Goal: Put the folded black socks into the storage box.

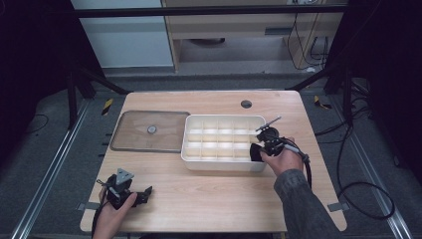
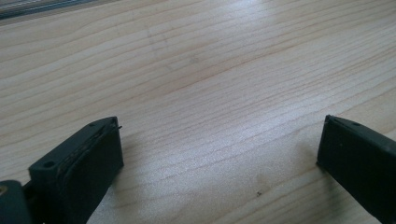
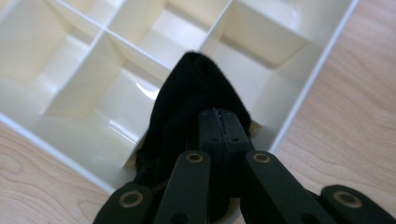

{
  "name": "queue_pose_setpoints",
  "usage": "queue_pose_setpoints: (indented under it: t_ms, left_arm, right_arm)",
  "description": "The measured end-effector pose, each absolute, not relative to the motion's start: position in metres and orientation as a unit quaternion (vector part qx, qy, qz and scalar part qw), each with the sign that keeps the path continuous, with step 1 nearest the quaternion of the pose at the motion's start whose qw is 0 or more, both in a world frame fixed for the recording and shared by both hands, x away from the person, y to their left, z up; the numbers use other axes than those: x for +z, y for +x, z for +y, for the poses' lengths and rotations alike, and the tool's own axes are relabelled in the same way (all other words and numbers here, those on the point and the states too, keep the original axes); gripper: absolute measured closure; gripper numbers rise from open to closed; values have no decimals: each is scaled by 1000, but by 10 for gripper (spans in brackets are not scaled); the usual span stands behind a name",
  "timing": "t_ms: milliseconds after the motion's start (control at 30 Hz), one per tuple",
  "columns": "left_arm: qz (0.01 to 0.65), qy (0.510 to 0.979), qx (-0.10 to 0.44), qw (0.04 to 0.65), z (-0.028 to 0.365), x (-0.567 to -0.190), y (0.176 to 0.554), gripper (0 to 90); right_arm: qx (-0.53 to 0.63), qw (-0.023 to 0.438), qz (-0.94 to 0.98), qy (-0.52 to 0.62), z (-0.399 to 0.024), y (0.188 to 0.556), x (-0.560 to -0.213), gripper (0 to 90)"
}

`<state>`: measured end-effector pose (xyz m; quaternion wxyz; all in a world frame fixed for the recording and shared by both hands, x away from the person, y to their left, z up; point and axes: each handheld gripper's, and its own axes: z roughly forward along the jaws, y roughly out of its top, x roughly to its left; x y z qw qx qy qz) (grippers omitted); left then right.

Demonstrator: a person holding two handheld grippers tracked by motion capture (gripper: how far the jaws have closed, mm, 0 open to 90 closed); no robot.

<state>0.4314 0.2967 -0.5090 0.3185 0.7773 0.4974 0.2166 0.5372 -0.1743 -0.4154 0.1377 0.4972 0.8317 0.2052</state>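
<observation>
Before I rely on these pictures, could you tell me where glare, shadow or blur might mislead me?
High view: the surroundings are dark and the table evenly lit. Left gripper view: the wood is sharp and the near jaws soft, with a faint shadow under each. Right gripper view: glare on the divided tray walls, and the black cloth in the right gripper shows almost no detail.

- A black cloth (image 3: pixel 196 98), soft and velvety in look, is seen bunched into a peaked fold at the centre of the right gripper view, pinched low down and hanging over a corner compartment.
- A white divided tray (image 1: pixel 195 149), open-topped and gridded into small compartments, is seen lying flat right of centre in the high view; the cloth (image 1: pixel 255 152) is held at its lower right corner.
</observation>
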Motion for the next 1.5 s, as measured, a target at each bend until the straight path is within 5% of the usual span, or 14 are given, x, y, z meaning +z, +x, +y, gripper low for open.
queue_pose_setpoints:
  t_ms: [833,1200,1400,1500]
  left_arm:
    - [497,779,216,317,296,-509,432,0]
    - [497,778,216,317,296,-509,432,0]
    - [498,777,216,318,295,-509,432,0]
    - [498,777,216,318,296,-509,432,0]
  right_arm:
    - [363,185,773,487,-180,518,-371,867]
    - [400,189,750,492,-172,512,-353,307]
    - [423,191,738,490,-171,505,-344,98]
    - [433,194,743,473,-173,500,-340,78]
